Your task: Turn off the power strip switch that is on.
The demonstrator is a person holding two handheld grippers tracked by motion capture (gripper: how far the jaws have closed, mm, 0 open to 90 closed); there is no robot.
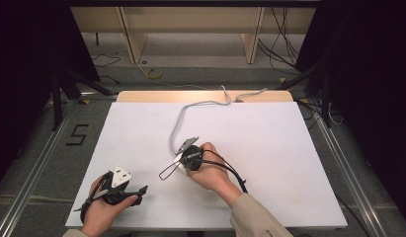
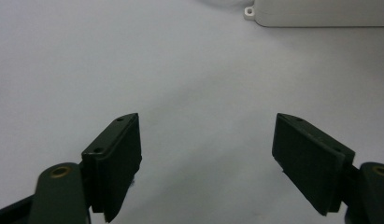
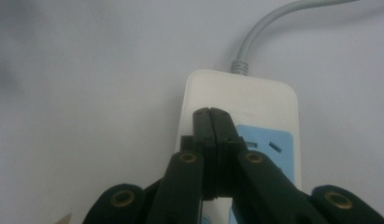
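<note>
A white power strip [image 3: 241, 95] with a pale blue socket panel [image 3: 266, 142] lies on the white table top [image 1: 269, 148]. Its grey cable [image 1: 177, 129] runs toward the table's far edge. My right gripper [image 3: 210, 111] is shut, with its jaws pressed together and nothing between them, tips down over the strip's near-left part. In the high view the right gripper [image 1: 183, 159] and the hand holding it cover most of the strip. My left gripper [image 2: 207, 119] is open and empty, low over bare table near the front left corner [image 1: 136, 191]. An edge of the power strip [image 2: 320, 11] lies ahead of it.
The grey cable drops off the far table edge [image 1: 225, 94]. Black cables trail from both grippers along the forearms. Metal rails [image 1: 37, 163] run beside the table on the floor, where a "5" mark [image 1: 78, 134] sits at left. Wooden furniture [image 1: 190, 19] stands behind.
</note>
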